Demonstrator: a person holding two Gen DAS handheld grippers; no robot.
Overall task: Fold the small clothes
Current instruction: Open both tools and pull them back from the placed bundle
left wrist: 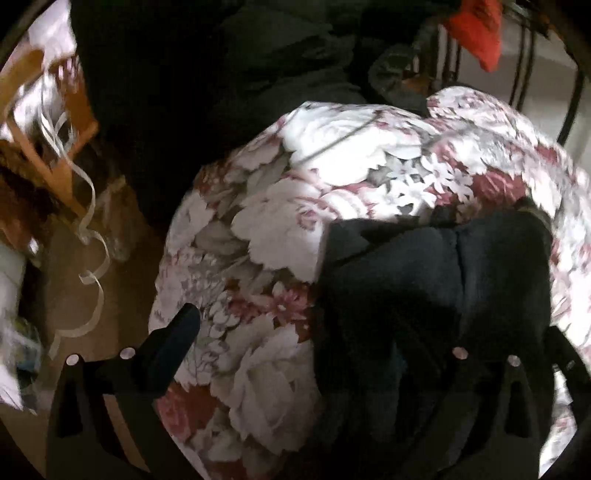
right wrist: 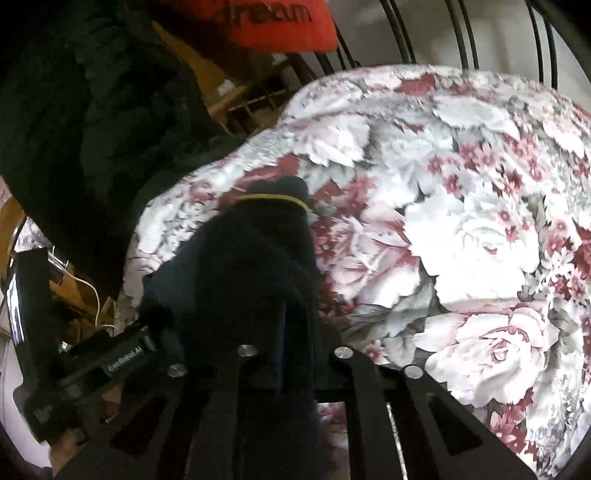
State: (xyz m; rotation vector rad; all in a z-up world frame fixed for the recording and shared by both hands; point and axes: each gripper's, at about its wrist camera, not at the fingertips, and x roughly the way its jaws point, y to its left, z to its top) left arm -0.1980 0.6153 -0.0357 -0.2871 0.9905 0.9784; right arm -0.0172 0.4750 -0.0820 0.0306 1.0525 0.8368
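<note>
A small black garment (left wrist: 424, 295) lies on a floral bedspread (left wrist: 280, 206). In the left wrist view my left gripper (left wrist: 332, 325) is wide open: its left finger (left wrist: 177, 339) stands over the bedspread, its right finger is hidden under the black cloth. In the right wrist view the same black garment (right wrist: 251, 266), with a thin yellow trim (right wrist: 273, 199) at its far edge, hangs in my right gripper (right wrist: 280, 325), whose jaws are close together on the cloth. The left gripper's body (right wrist: 107, 362) shows at lower left.
Dark clothing (right wrist: 92, 122) is piled at the bed's far left. A red cloth with lettering (right wrist: 277, 26) hangs on black metal bed bars (right wrist: 465, 33). Wooden furniture and white ribbons (left wrist: 88, 206) stand left of the bed. The floral bedspread (right wrist: 461, 221) spreads to the right.
</note>
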